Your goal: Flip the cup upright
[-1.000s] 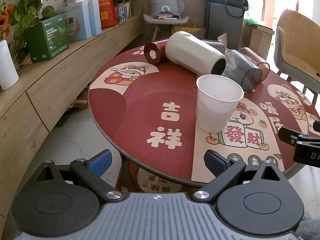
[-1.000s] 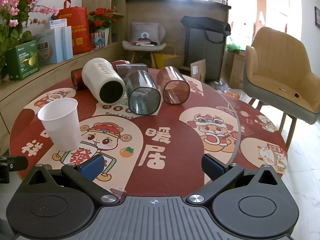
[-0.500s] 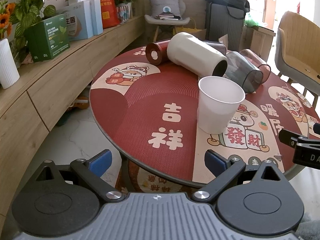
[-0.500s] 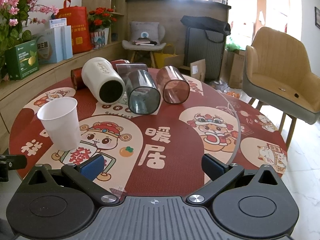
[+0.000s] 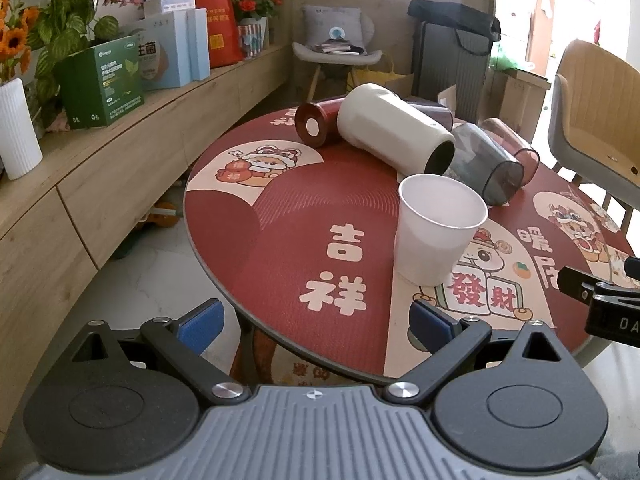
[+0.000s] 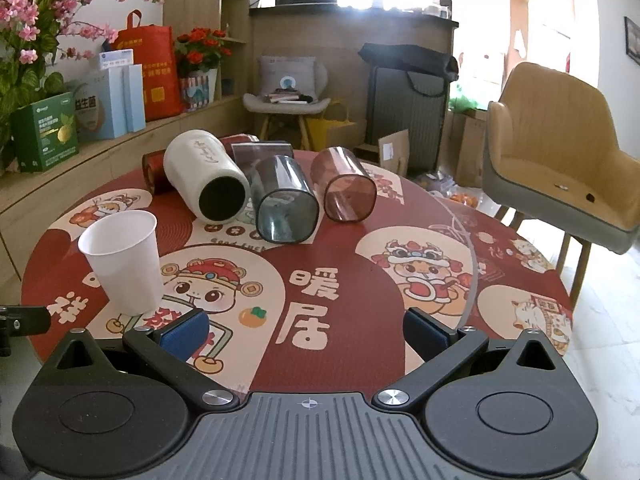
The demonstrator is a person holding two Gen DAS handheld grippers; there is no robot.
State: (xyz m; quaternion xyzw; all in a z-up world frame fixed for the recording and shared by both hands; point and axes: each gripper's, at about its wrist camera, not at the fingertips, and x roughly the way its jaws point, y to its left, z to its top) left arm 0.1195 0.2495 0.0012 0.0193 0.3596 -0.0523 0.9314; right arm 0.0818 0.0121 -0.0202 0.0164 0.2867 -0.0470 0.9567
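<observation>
A white paper cup (image 5: 436, 232) stands upright on the round red table (image 5: 288, 216); it also shows in the right wrist view (image 6: 124, 258). Behind it several cups lie on their sides: a cream mug (image 6: 206, 178), a grey clear cup (image 6: 284, 202), a pink clear cup (image 6: 346, 188) and a dark red cup (image 5: 316, 126). My left gripper (image 5: 316, 322) is open and empty at the table's near edge. My right gripper (image 6: 306, 330) is open and empty over the table's front.
A wooden ledge (image 5: 120, 148) with boxes, flowers and a white vase (image 5: 16, 132) runs along the left. A tan armchair (image 6: 560, 160) stands to the right of the table. A grey chair (image 6: 286, 106) and a dark radiator (image 6: 408, 112) stand behind it.
The left wrist view has shifted slightly, so the table sits a little further right. Both grippers stay open and the cups have not moved.
</observation>
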